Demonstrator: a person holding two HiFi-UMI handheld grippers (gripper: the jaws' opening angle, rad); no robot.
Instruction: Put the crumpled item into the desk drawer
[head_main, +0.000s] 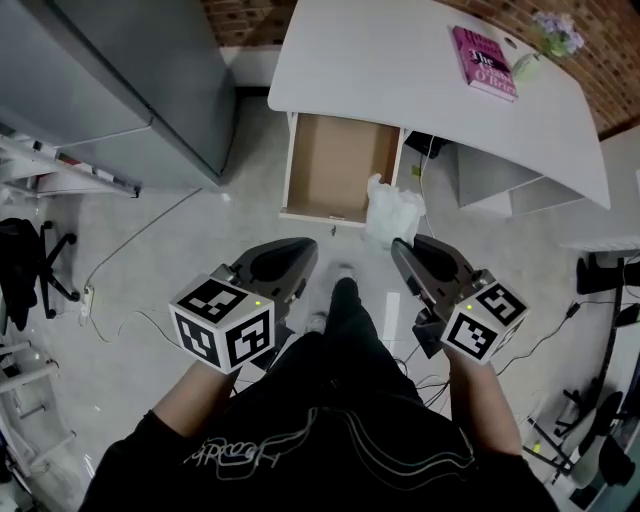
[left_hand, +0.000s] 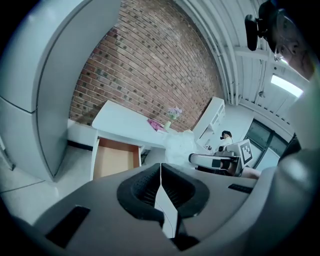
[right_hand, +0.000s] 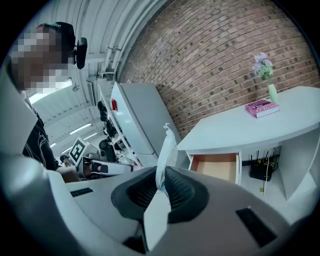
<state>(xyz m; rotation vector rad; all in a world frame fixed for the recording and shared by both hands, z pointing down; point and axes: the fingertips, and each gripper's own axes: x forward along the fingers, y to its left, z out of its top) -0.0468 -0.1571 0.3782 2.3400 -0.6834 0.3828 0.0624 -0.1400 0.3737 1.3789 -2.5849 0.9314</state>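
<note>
A crumpled white plastic bag (head_main: 392, 210) hangs from my right gripper (head_main: 400, 245), whose jaws are shut on it; in the right gripper view the bag (right_hand: 166, 150) sticks up from between the pads. My left gripper (head_main: 308, 246) is shut with nothing in it, level with the right one and to its left. The desk drawer (head_main: 338, 165) stands pulled out and open under the white desk (head_main: 400, 70), its brown bottom bare. The bag hangs just right of the drawer's front corner. The drawer (left_hand: 114, 157) also shows in the left gripper view, and the drawer (right_hand: 220, 167) in the right gripper view.
A pink book (head_main: 484, 62) and a small vase of flowers (head_main: 545, 45) lie on the desk's far right. A grey cabinet (head_main: 120, 80) stands at the left. Cables (head_main: 130, 260) run over the floor, and a black chair (head_main: 30, 265) sits at the left edge.
</note>
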